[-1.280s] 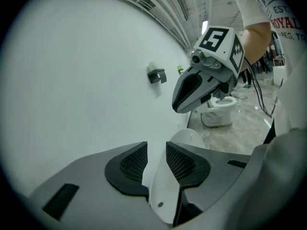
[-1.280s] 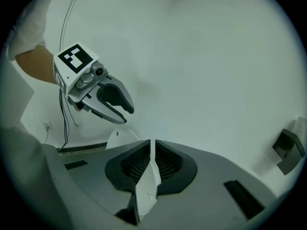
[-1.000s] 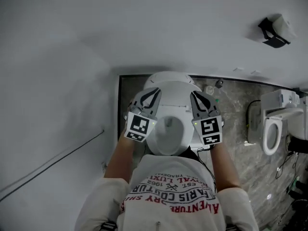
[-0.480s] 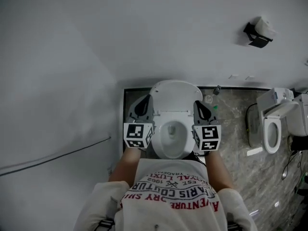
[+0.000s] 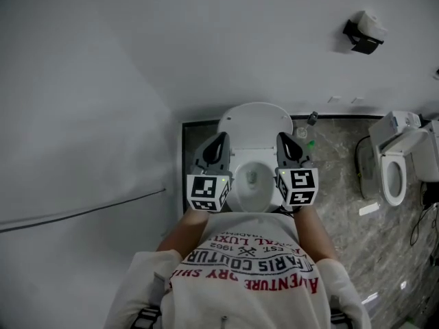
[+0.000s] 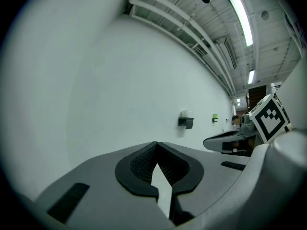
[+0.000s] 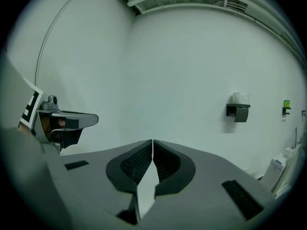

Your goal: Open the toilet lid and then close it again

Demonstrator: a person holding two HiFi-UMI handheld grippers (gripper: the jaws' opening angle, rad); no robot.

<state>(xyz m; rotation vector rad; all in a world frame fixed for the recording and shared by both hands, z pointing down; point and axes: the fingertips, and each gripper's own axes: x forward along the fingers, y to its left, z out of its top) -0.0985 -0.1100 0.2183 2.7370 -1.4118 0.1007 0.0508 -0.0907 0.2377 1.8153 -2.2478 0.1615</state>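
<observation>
Toilet lid (image 5: 255,120) up and leaned back toward the white wall (image 5: 123,60), baring the seat ring and the open bowl (image 5: 251,178) beneath. Opening half of the task judged done; closing half not yet begun.

Left claw (image 5: 219,140) just beside the bowl's left flank, right claw (image 5: 283,138) just beside its right flank, marker cubes nearest the person's shirt (image 5: 248,273). Both with jaws pressed together tip to tip and nothing between: only blank wall beyond the pads in the left gripper view and the right gripper view alike. No toilet in either of those views, so probably both held above the seat and pointed at the wall. Impossible to tell from overhead whether touching the lid's lower edges or just apart from them.

Next, by the look of it: reach one closed claw, or both, up behind the lid's top rim. Tip it forward past its balance point, then follow it down slowly to spare the seat a slam. No need to pinch; enough, probably, to push with closed tips.

Hard to read: the hinge, hidden by the foreshortened lid; how steeply the lid leans; the bowl's front, cut off by the shirt. Off to the right on the stone floor (image 5: 336,184), a second toilet (image 5: 396,173), small and partly cropped. High on the wall, a paper holder (image 5: 362,38), no part of the job.
</observation>
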